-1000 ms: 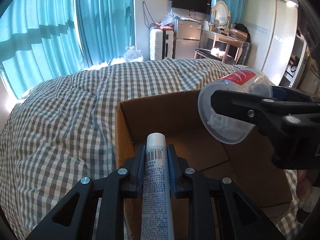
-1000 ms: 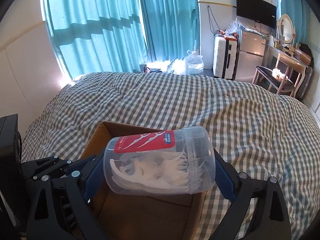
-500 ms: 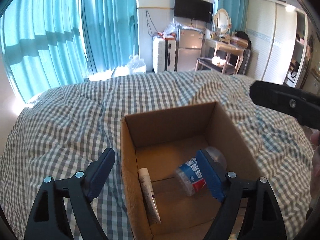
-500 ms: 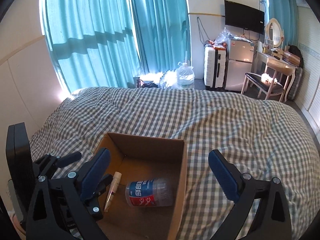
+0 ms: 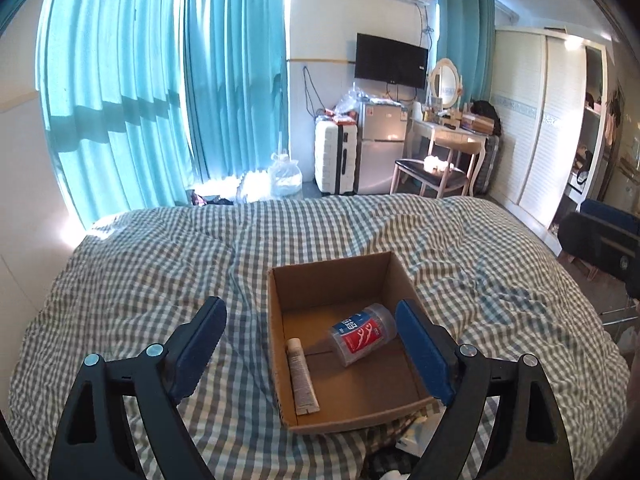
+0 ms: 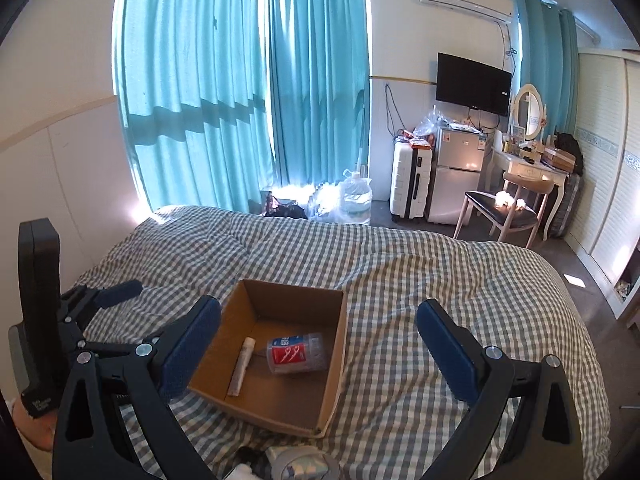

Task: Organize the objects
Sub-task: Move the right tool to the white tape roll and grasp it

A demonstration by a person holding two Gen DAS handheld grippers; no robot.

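Note:
An open cardboard box (image 5: 276, 320) (image 6: 338, 344) sits on the checked bed. Inside it lie a white tube (image 5: 303, 380) (image 6: 241, 366) along the left wall and a clear plastic jar of floss picks with a red and blue label (image 5: 362, 333) (image 6: 296, 352) on its side. My left gripper (image 5: 312, 344) is open and empty, raised above and behind the box. My right gripper (image 6: 318, 348) is open and empty, also above the box. The left gripper (image 6: 100, 312) also shows at the left of the right wrist view.
The grey-checked duvet (image 5: 140, 272) (image 6: 460, 280) covers the whole bed. Some white and dark items (image 6: 296, 464) lie at the near edge below the box. Blue curtains (image 5: 160, 88), a suitcase (image 5: 334, 160), a fridge and a dressing table stand beyond the bed.
Both grippers opened and let the tube and the jar drop into the box. Both then pulled up and back, so the box looks smaller and farther away.

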